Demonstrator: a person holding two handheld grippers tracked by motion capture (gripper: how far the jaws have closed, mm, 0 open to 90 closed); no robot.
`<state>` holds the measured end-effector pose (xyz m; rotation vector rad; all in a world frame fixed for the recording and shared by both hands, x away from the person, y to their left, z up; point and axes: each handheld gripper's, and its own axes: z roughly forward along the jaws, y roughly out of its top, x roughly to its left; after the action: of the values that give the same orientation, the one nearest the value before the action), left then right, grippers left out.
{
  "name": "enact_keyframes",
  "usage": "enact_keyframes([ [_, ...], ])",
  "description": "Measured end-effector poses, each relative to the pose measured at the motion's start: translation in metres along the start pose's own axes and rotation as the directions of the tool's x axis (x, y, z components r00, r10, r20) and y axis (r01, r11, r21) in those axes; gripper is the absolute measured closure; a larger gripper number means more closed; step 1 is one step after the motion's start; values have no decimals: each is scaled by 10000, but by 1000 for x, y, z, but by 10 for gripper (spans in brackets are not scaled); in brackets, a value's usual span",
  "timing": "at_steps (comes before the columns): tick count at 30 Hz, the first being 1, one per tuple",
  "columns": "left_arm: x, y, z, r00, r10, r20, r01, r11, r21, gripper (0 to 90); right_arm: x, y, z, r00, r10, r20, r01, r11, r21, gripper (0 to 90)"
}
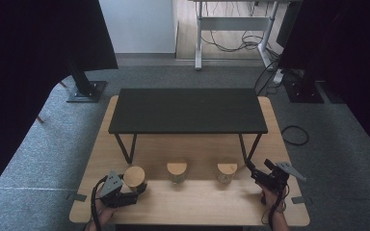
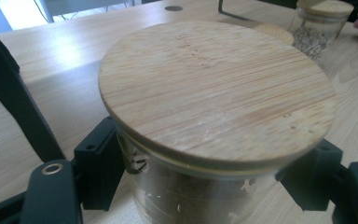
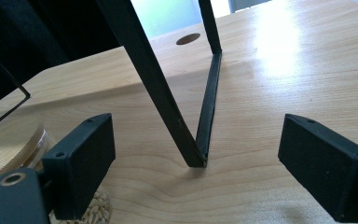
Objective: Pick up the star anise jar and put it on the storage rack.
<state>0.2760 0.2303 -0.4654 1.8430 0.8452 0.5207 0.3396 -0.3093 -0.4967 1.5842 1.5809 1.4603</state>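
A glass jar (image 2: pixel 214 140) with a bamboo lid sits at the tabletop's (image 1: pixel 192 202) front left, my left gripper (image 1: pixel 134 188) clamped around it. My right gripper (image 1: pixel 251 169) waits wide, empty. Two more jars stand untouched; the black shelf (image 1: pixel 188 110) is bare, so likely nothing is placed yet.

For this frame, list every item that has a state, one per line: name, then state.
Left jar: upright, bamboo lid on, gripped at its glass body.
Middle jar: upright, lidded, untouched.
Right jar: upright, lidded, untouched.
Left gripper: jaws closed on the left jar.
Right gripper: jaws wide open, empty, facing the shelf's leg.
Black shelf: standing on the table, top bare.
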Motion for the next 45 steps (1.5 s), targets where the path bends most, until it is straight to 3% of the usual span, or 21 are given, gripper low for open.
enact_keyframes([
  [7, -1, 8, -12, 9998, 92, -162, -96, 9996, -267, 244, -1, 0, 0, 10000, 72, -30, -72, 10000, -33, 105],
  [24, -8, 19, -22, 9994, 142, -331, -164, 9977, -665, 243, 0, 0, 0, 10000, 10, -42, -10, 10000, 23, 105],
  [45, -16, 38, -39, 9989, 441, -156, -456, 9924, -1145, 243, 0, 0, 0, 10000, -10, -42, 10, 10000, 8, 104],
])
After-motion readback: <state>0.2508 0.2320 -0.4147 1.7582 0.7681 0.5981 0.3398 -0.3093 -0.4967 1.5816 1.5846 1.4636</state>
